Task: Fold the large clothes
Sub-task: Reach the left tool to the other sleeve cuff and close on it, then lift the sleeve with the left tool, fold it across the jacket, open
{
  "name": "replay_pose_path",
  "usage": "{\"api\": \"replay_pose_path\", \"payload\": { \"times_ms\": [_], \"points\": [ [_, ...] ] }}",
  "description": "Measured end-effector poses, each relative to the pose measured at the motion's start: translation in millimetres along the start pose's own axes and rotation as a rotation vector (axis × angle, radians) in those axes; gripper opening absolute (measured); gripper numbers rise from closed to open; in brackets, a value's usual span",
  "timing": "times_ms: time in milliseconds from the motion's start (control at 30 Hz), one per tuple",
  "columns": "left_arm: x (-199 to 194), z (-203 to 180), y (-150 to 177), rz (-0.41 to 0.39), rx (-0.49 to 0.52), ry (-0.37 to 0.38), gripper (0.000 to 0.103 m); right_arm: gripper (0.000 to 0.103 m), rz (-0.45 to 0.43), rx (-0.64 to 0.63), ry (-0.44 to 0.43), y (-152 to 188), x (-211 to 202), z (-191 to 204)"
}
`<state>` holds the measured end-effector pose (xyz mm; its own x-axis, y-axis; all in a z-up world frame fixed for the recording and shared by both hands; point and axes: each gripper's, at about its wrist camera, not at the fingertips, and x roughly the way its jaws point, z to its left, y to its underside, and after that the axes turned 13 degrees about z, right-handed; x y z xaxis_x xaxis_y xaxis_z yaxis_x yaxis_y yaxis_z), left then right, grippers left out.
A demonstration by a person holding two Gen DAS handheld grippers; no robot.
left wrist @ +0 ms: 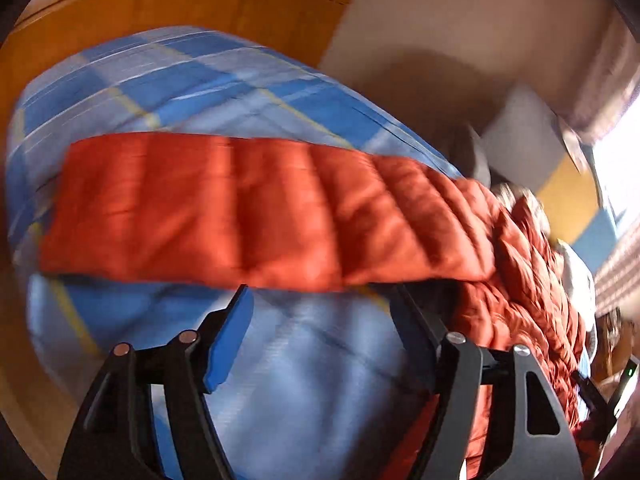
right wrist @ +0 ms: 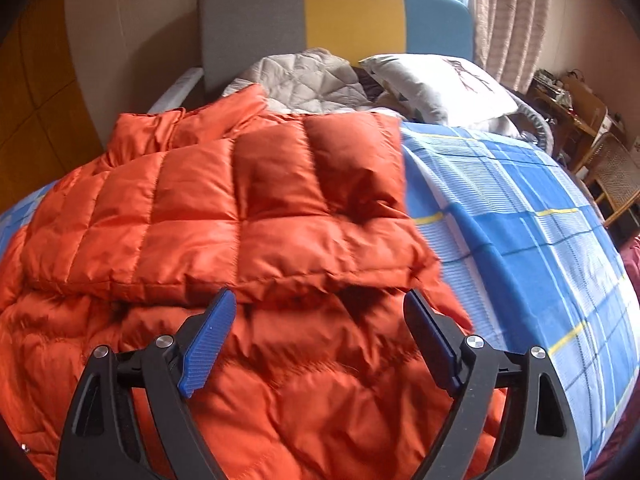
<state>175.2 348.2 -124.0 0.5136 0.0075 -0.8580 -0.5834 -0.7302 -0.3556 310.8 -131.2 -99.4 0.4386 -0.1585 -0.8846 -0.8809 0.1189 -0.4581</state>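
One orange quilted down jacket lies on the bed, on top of a blue checked sheet with white and yellow lines. No brand, label or writing can be read on the jacket, the sheet or the grippers. In the right wrist view one part of the jacket is folded over its lower layer, and the collar end points toward the headboard, which has three panels: one grey, one yellow, one blue. One white pillow with a dark print and one pale quilted blanket lie near the headboard. One pink curtain hangs at the right, with wicker furniture below it.

The right gripper stands over the near edge of the jacket; its jaws are wide, with nothing pressed between them. The left gripper has its jaws wide too, over bare sheet, just below the long orange band of the jacket. The left wrist view is blurred. Each gripper shows two black fingers with blue pads.
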Motion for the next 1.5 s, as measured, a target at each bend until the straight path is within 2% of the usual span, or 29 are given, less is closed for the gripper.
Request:
{"api": "replay_pose_path", "payload": {
  "times_ms": [200, 300, 467, 567, 633, 700, 800, 867, 1033, 1067, 1100, 1133, 1233, 1333, 1400, 1500],
  "points": [
    [-21.7, 68.2, -2.3, -0.032, -0.139, -0.057, 0.073, 0.085, -0.021, -0.008, 0.041, 17.7, -10.7, 1.0],
    [-26.6, 97.3, -5.3, -0.041, -0.219, -0.063, 0.072, 0.085, -0.026, -0.020, 0.055, 24.2, -11.4, 5.8],
    [-19.8, 120.9, -18.2, -0.044, -0.291, -0.053, 0.066, 0.085, -0.012, -0.024, 0.062, 27.0, -6.7, 8.8],
    [-13.6, 123.5, -25.2, -0.048, -0.306, -0.077, 0.056, 0.085, -0.005, -0.010, 0.067, 26.4, -5.0, 5.9],
    [-12.4, 123.4, -29.4, -0.056, -0.303, -0.110, 0.044, 0.085, -0.001, -0.008, 0.068, 25.7, -4.1, 3.9],
    [-9.3, 125.0, -34.1, -0.056, -0.304, -0.117, 0.022, 0.085, 0.000, -0.012, 0.071, 25.3, -3.5, 3.7],
    [-8.8, 128.2, -42.0, -0.073, -0.311, -0.113, 0.002, 0.085, 0.006, -0.020, 0.075, 24.4, -1.4, 4.4],
    [-10.5, 125.5, -47.2, -0.087, -0.302, -0.108, 0.001, 0.085, 0.009, -0.021, 0.075, 24.4, -0.5, 4.5],
    [-21.3, 127.2, -48.0, -0.112, -0.335, -0.032, 0.004, 0.085, 0.014, -0.020, 0.069, 24.0, 2.3, 4.7],
    [-23.1, 130.1, -46.4, -0.113, -0.350, -0.016, 0.019, 0.085, 0.016, -0.019, 0.068, 24.0, 3.3, 4.8],
    [-24.5, 132.9, -44.8, -0.116, -0.366, 0.001, 0.058, 0.085, 0.016, -0.020, 0.068, 24.2, 4.0, 4.9],
    [-29.4, 138.9, -40.0, -0.136, -0.407, 0.018, 0.072, 0.085, 0.017, -0.022, 0.069, 24.3, 4.8, 5.2],
    [-36.5, 152.0, -31.9, -0.154, -0.461, 0.035, 0.072, 0.085, 0.017, -0.022, 0.068, 24.1, 6.6, 5.1],
    [-35.4, 165.8, -26.8, -0.139, -0.502, 0.033, 0.065, 0.085, 0.020, -0.022, 0.065, 24.3, 9.6, 5.9],
    [-29.4, 173.9, -27.5, -0.117, -0.526, 0.059, 0.052, 0.086, 0.020, -0.023, 0.066, 24.9, 10.8, 6.6],
    [-21.4, 173.6, -32.2, -0.098, -0.528, 0.064, 0.043, 0.086, 0.024, -0.022, 0.063, 25.0, 12.0, 6.3]
  ]
}}
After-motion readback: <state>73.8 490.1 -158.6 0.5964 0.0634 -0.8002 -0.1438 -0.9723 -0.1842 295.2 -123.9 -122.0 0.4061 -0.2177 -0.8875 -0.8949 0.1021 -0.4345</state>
